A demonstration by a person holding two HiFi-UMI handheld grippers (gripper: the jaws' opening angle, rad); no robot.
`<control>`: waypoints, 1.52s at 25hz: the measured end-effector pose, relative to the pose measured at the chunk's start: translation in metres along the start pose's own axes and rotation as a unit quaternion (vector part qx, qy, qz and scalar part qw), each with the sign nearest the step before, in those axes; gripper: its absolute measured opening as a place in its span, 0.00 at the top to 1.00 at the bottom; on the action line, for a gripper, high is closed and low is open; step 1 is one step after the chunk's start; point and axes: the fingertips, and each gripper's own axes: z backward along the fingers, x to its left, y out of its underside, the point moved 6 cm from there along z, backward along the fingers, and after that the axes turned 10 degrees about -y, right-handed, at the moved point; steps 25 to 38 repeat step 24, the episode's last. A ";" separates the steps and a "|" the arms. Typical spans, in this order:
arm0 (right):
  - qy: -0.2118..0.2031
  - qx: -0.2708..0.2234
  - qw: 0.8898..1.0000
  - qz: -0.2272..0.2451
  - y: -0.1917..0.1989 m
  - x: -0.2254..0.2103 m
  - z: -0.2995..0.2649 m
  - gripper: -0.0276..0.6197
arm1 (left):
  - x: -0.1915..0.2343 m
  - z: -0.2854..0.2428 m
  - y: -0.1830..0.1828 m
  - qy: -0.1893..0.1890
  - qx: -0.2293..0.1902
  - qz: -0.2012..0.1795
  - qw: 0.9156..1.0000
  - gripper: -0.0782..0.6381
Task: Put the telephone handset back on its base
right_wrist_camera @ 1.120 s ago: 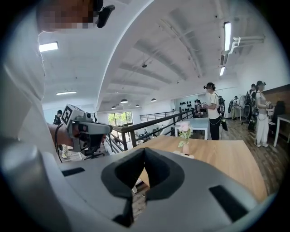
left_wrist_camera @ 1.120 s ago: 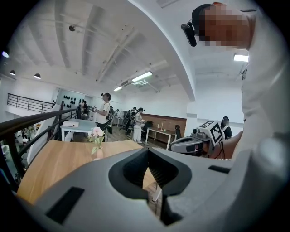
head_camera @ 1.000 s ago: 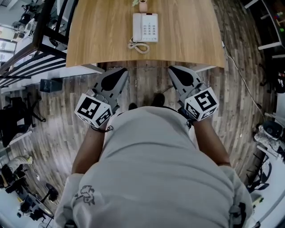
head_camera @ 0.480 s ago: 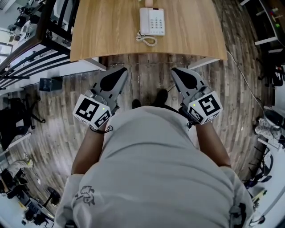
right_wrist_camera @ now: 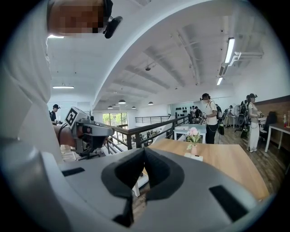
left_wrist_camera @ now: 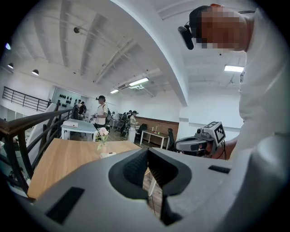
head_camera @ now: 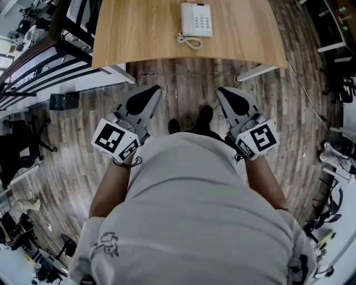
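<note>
In the head view, the left gripper [head_camera: 151,91] and right gripper [head_camera: 225,92] were shut tight and empty. The phone [head_camera: 197,19] sat on the table [head_camera: 139,33], well ahead of their fingers [head_camera: 146,101], with the handset [head_camera: 187,16] on its base. In the left gripper view the jaws touched, with the phone [left_wrist_camera: 108,154] far ahead of them. In the right gripper view the jaws touched too.

The left claw [head_camera: 152,90] and right claw [head_camera: 223,91] point forward, either side of the torso [head_camera: 189,211], each with jaws together on nothing, elbows bent.
</note>
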 end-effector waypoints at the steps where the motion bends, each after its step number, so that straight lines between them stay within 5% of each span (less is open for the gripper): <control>1: 0.001 0.000 1.000 0.001 0.000 0.004 0.000 0.95 | 0.000 0.003 0.001 0.001 0.000 0.000 1.000 0.88; 38: 0.007 0.000 1.000 0.007 -0.007 0.023 0.006 0.95 | -0.007 0.017 -0.002 0.007 -0.015 0.001 1.000 0.88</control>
